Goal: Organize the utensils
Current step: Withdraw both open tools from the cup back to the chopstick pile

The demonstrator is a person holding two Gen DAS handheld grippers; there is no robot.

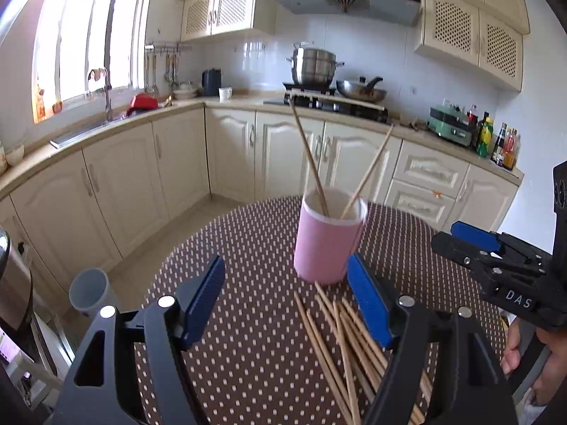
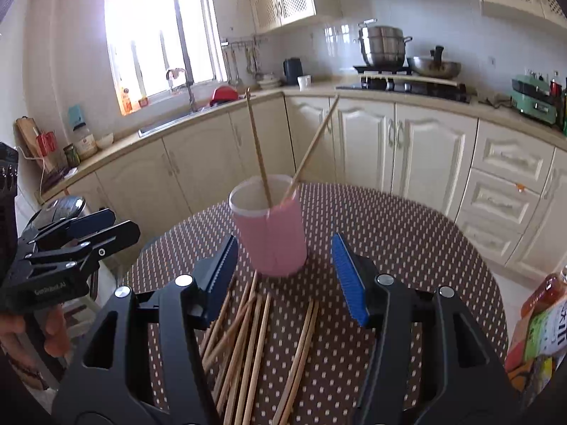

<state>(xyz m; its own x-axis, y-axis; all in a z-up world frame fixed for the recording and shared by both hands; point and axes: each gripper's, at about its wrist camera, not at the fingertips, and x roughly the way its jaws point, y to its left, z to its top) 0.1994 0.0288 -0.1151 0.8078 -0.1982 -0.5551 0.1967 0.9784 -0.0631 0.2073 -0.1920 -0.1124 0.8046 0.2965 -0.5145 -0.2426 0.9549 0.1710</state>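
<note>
Here, left wrist view: left gripper (image 1: 285,301) jaws wide, empty, above loose chopsticks (image 1: 340,340) on the dotted tablecloth (image 1: 248,318); pink cup (image 1: 327,239) holds two upright. Right wrist view: right gripper (image 2: 283,283) jaws apart, nothing between, over the pile (image 2: 248,336).

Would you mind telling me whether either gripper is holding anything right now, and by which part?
Nothing is held. The left gripper and right gripper both stand open above the loose chopsticks on the table.
</note>
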